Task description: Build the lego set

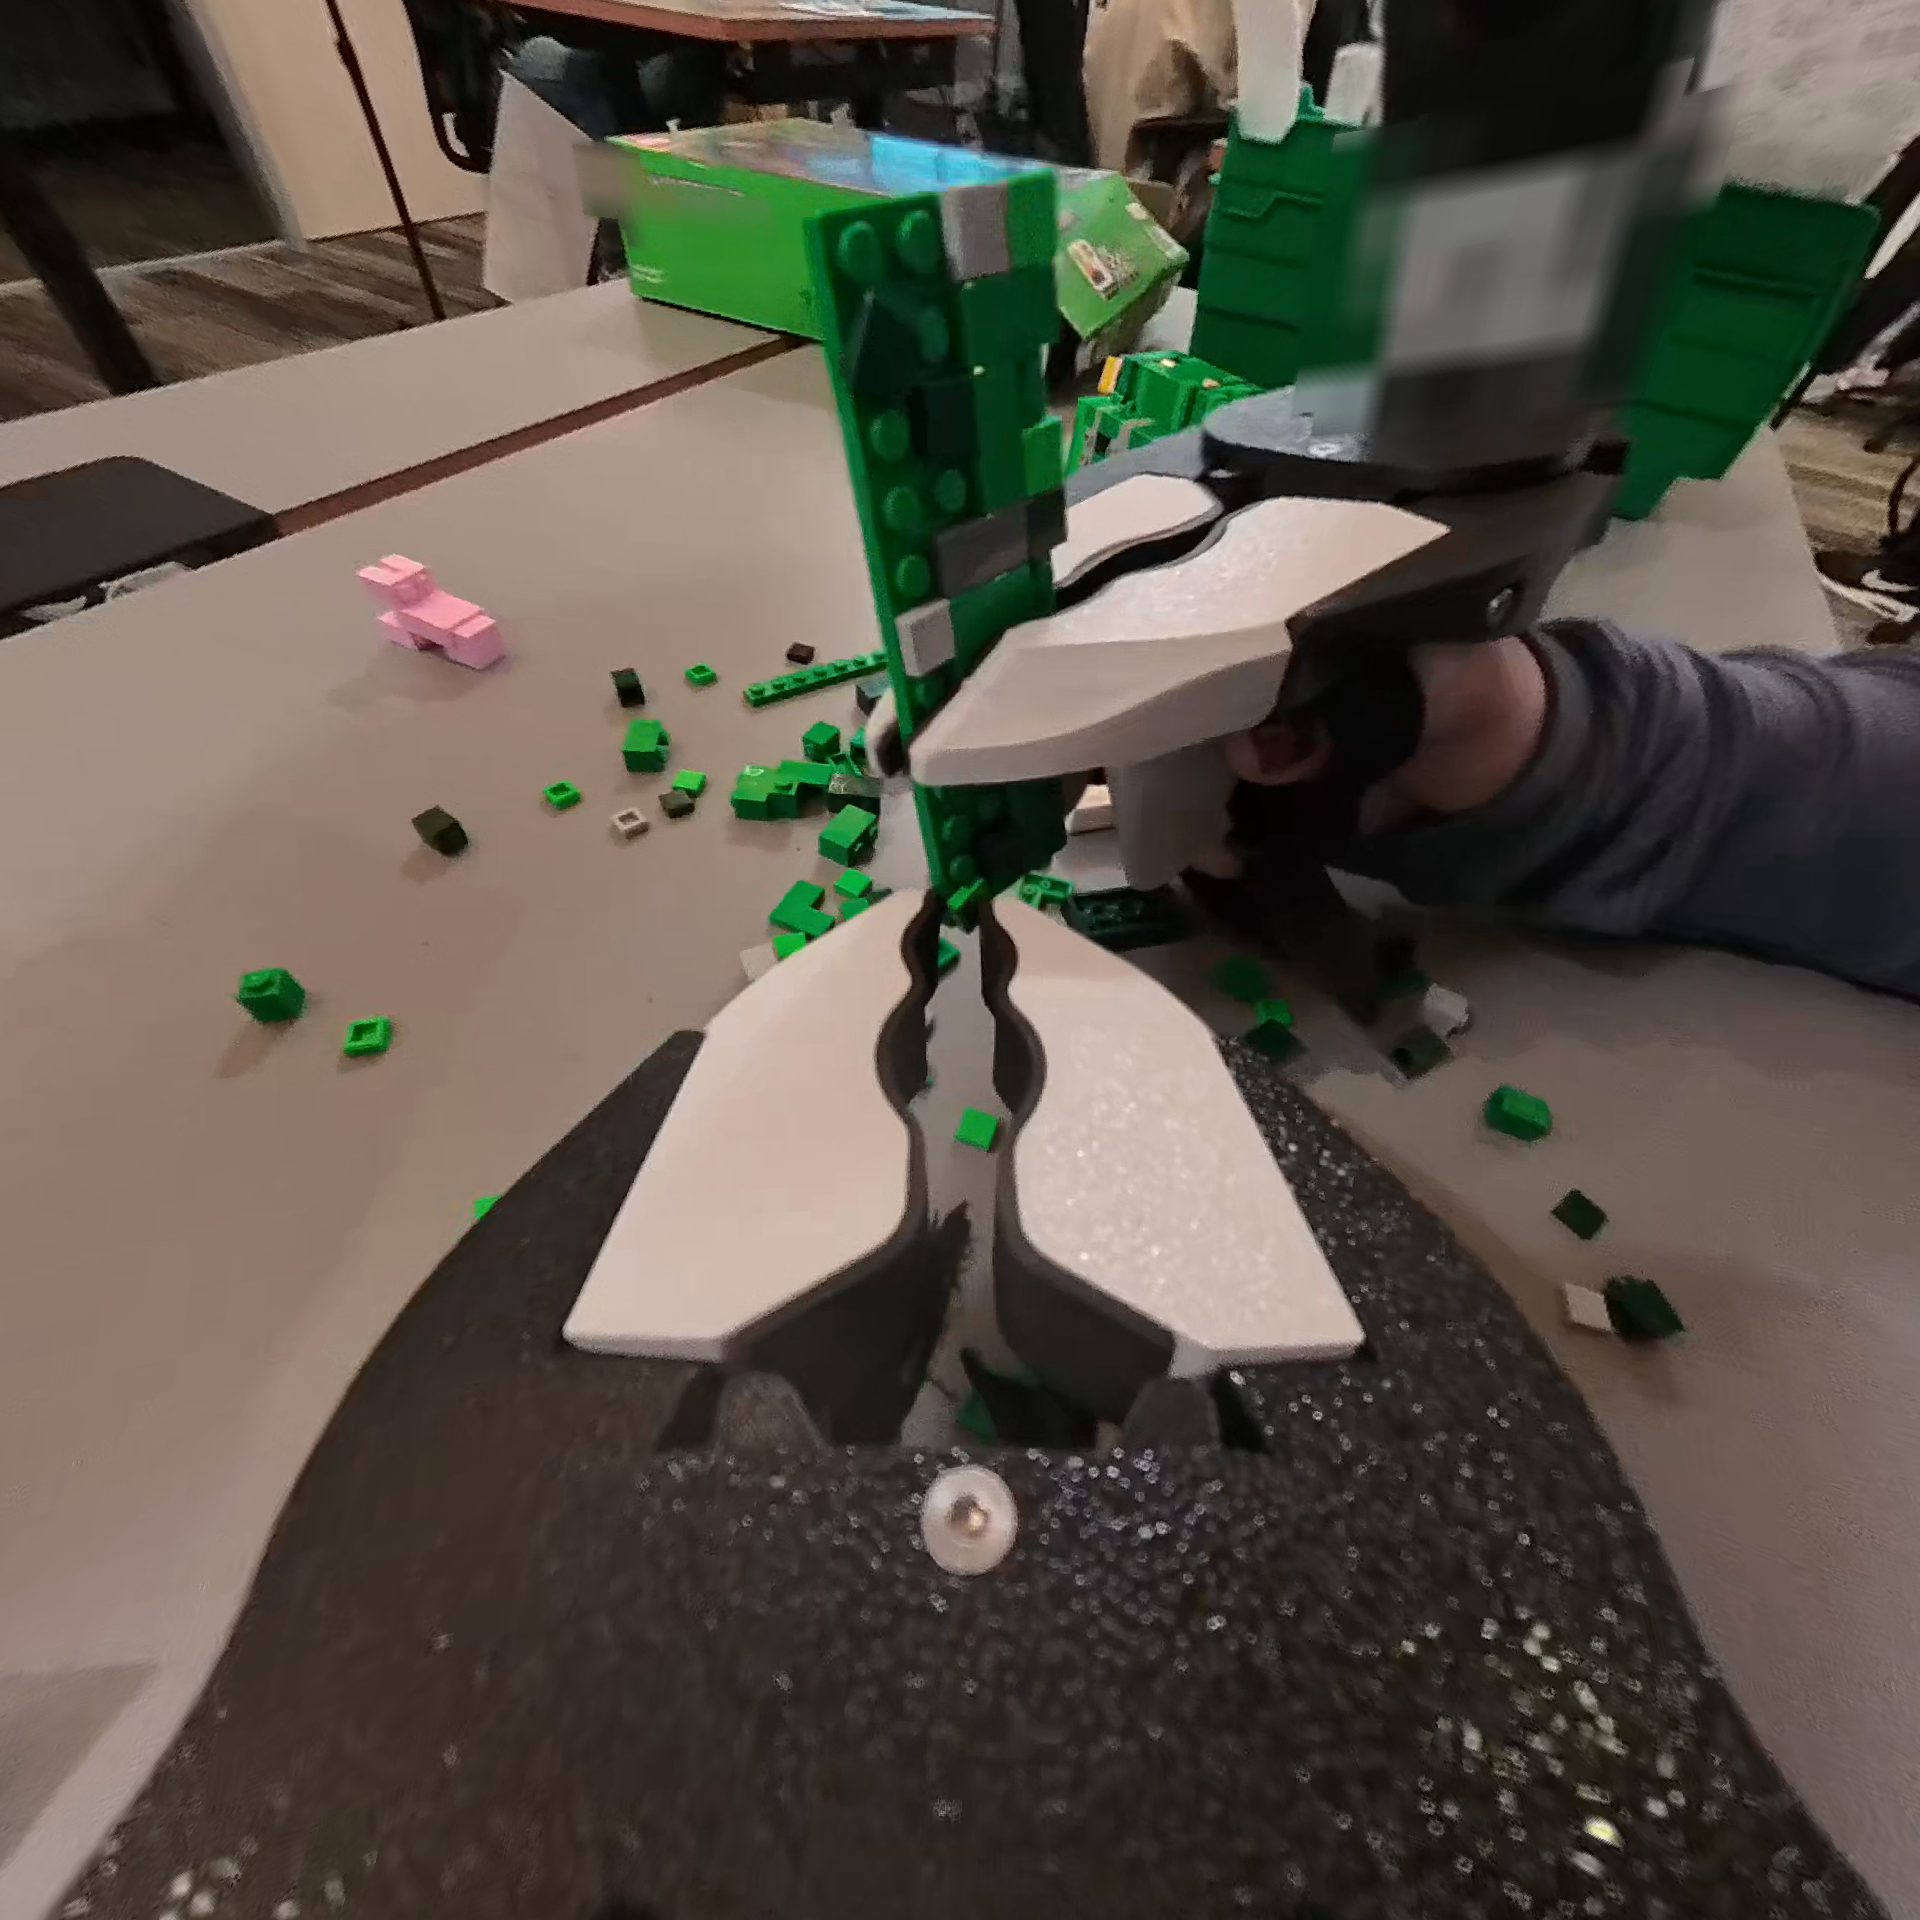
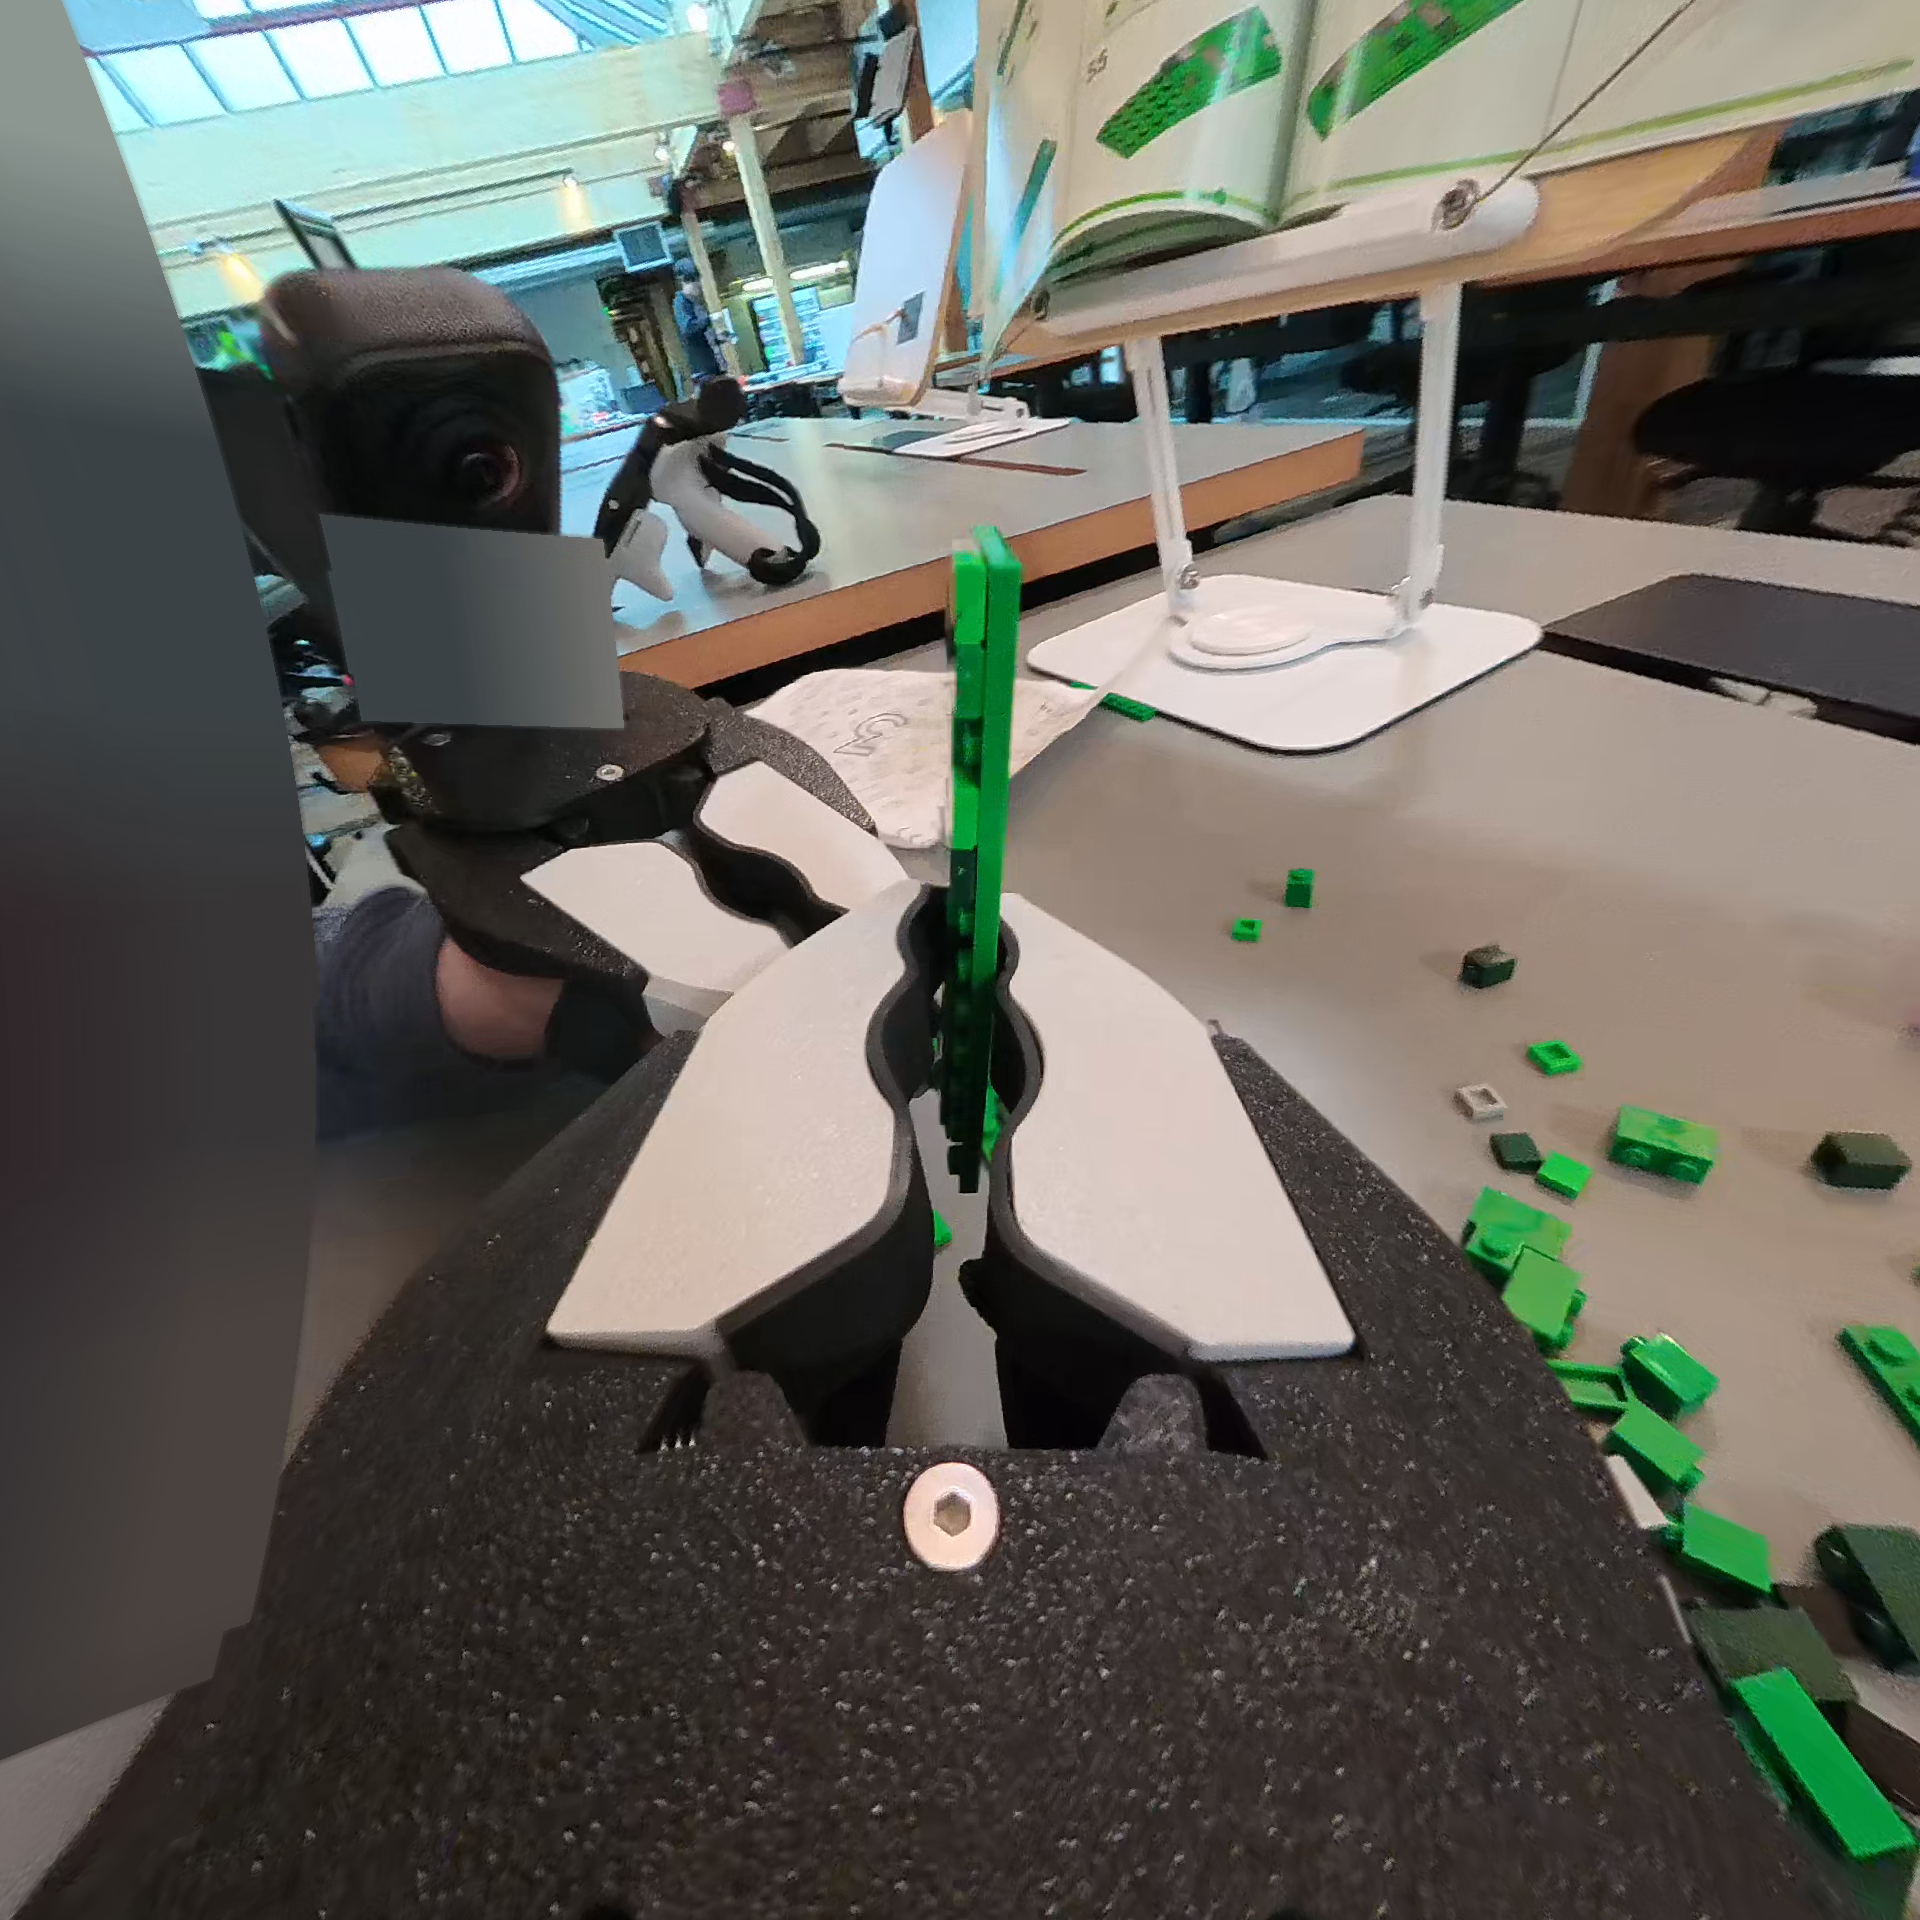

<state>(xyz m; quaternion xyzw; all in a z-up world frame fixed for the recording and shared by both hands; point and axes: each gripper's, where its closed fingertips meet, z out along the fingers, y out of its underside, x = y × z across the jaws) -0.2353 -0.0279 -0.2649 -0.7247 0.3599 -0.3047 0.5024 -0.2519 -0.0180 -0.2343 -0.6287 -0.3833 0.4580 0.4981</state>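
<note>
Right gripper: level, clamped on the upright green plate (seen edge-on).
Left gripper: below, nearly closed, pinching the plate's bottom edge.

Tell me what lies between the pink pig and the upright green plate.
Scattered loose bricks, mostly green, lie on the grey table between the pink pig and the green plate, seen in the left wrist view.

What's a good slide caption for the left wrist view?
Both grippers, left gripper low and right gripper mid-height, hold an upright green studded lego plate above scattered green bricks.
</note>
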